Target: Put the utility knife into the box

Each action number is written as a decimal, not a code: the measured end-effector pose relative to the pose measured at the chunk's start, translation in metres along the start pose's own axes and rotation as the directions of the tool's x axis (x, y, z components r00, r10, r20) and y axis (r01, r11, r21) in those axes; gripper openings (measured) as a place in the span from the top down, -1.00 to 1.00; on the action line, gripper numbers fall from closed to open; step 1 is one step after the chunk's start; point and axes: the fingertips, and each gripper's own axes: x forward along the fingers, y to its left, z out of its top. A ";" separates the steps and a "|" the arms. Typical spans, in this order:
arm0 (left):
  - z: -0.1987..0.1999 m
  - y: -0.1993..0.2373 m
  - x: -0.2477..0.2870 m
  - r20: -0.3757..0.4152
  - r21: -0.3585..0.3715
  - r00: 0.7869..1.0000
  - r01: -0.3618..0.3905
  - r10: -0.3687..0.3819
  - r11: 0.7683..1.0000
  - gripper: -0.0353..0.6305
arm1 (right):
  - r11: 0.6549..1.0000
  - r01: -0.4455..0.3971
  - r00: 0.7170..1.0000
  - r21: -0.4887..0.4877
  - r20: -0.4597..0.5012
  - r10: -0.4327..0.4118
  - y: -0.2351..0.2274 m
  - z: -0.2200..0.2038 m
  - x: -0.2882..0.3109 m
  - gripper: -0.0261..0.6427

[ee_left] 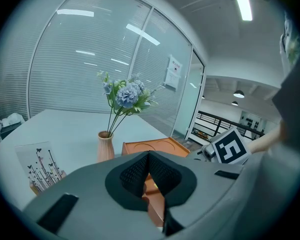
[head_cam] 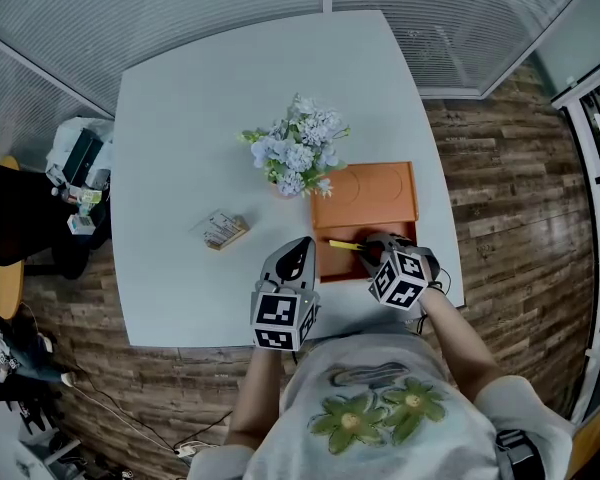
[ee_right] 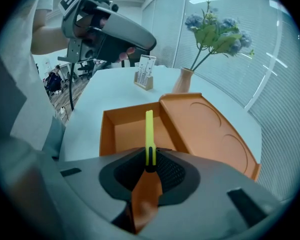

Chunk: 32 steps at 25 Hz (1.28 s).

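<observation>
The yellow utility knife (ee_right: 149,134) sticks straight out from between the jaws of my right gripper (ee_right: 150,160), which is shut on its near end. It hangs over the open tray of the orange box (ee_right: 121,134), whose lid (ee_right: 205,129) lies flipped back to the right. In the head view the knife (head_cam: 342,245) points left from the right gripper (head_cam: 368,252) over the box (head_cam: 332,264). My left gripper (head_cam: 298,250) hovers just left of the box with its pads meeting at the tips and nothing between them. It (ee_left: 149,155) looks toward the box (ee_left: 152,147).
A vase of pale blue flowers (head_cam: 298,153) stands on the white table (head_cam: 180,128) just behind the box. A small card holder (head_cam: 220,230) lies to the left. The table's front edge is close to both grippers. A chair with bags (head_cam: 75,183) stands off the table's left side.
</observation>
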 end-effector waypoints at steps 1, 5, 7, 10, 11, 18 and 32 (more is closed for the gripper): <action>0.000 0.001 0.000 -0.001 -0.001 1.000 -0.001 0.001 1.000 0.88 | 1.000 -0.004 1.000 -0.001 -0.005 0.004 0.000 -0.001 0.002 0.71; 0.000 0.001 0.000 -0.001 -0.002 1.000 -0.002 0.002 1.000 0.88 | 1.000 -0.019 0.999 -0.012 -0.025 0.019 0.002 -0.006 0.008 0.71; 0.000 0.000 0.001 0.000 -0.002 1.000 -0.001 0.001 1.000 0.88 | 0.999 -0.026 0.999 -0.019 -0.036 0.025 0.003 -0.008 0.011 0.71; -0.001 0.001 0.001 -0.001 -0.002 1.000 0.000 0.000 1.000 0.88 | 0.999 -0.032 0.998 -0.027 -0.048 0.031 0.004 -0.010 0.015 0.71; -0.001 0.001 0.002 -0.001 -0.002 1.000 0.000 0.000 1.000 0.88 | 0.999 -0.034 0.998 -0.030 -0.052 0.032 0.004 -0.011 0.017 0.71; -0.001 0.000 0.004 -0.001 -0.003 1.000 0.001 -0.001 1.000 0.88 | 0.998 -0.047 0.996 -0.044 -0.076 0.043 0.006 -0.016 0.024 0.71; -0.002 -0.001 0.003 -0.005 -0.005 1.000 0.002 -0.002 1.000 0.88 | 0.996 -0.063 0.991 -0.057 -0.123 0.056 0.009 -0.023 0.030 0.70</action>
